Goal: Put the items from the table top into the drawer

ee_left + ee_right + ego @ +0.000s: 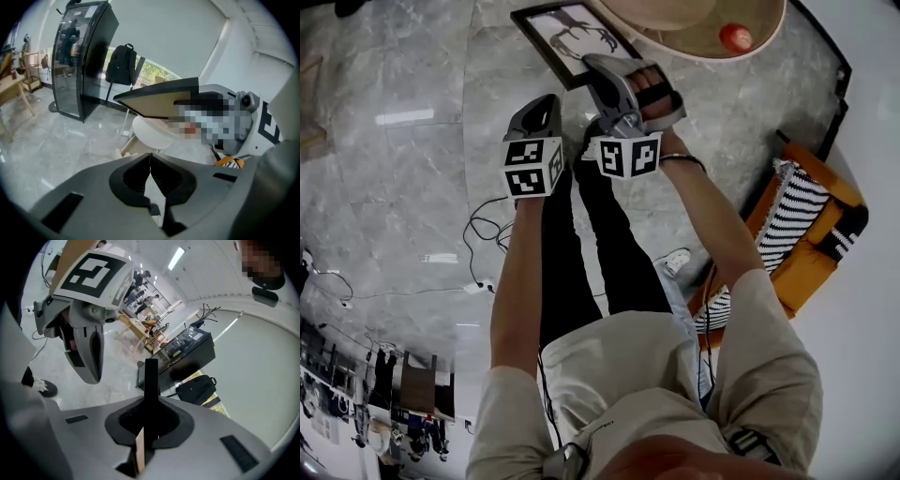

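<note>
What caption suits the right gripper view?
Right gripper clamped on the edge of a black picture frame, left gripper alongside.

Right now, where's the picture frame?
Top middle of the head view, the picture frame is pinched in the right gripper, just left of the round table.

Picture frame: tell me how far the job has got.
Done: nothing visibly; no drawer in view. In hand: right gripper, jaws shut on the picture frame, beside the table. To do: red item sits on the table; left gripper shut, empty.
</note>
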